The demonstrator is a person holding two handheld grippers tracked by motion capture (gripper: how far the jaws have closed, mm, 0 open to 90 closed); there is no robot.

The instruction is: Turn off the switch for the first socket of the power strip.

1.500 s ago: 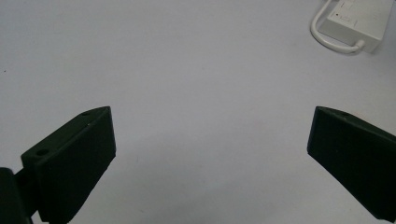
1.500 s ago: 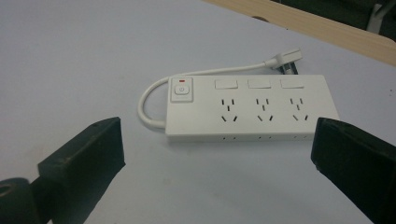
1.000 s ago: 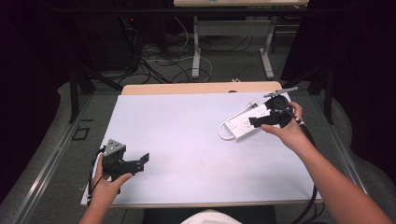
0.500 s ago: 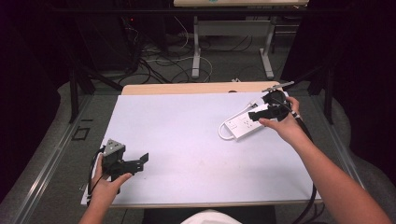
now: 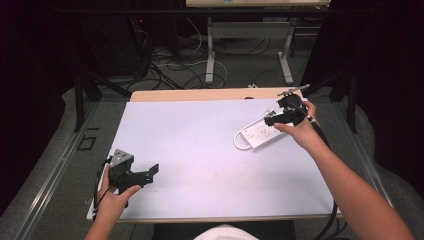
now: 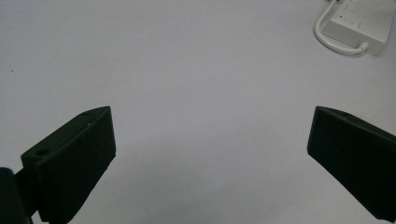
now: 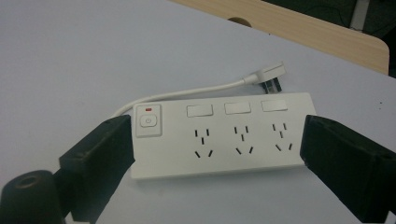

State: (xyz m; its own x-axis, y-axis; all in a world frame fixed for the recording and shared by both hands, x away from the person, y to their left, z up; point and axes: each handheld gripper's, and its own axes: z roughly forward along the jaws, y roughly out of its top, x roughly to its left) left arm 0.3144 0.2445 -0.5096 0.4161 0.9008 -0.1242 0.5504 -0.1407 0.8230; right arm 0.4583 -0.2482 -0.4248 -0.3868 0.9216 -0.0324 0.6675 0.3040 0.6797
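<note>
Table point(image 5: 200, 150) under a white sheet carries a white power strip point(image 7: 219, 135) at its far right, cord point(image 7: 187, 93) looped off the switch end and plug point(image 7: 268, 74) lying just behind. Right gripper point(image 7: 217, 154) straddles the strip lengthwise, one jaw at each short end; the jaws have just been closing, wide yet, pads not visibly pressing. Left gripper point(image 6: 210, 149) sits near the front left edge, jaws wide over bare sheet.
</note>
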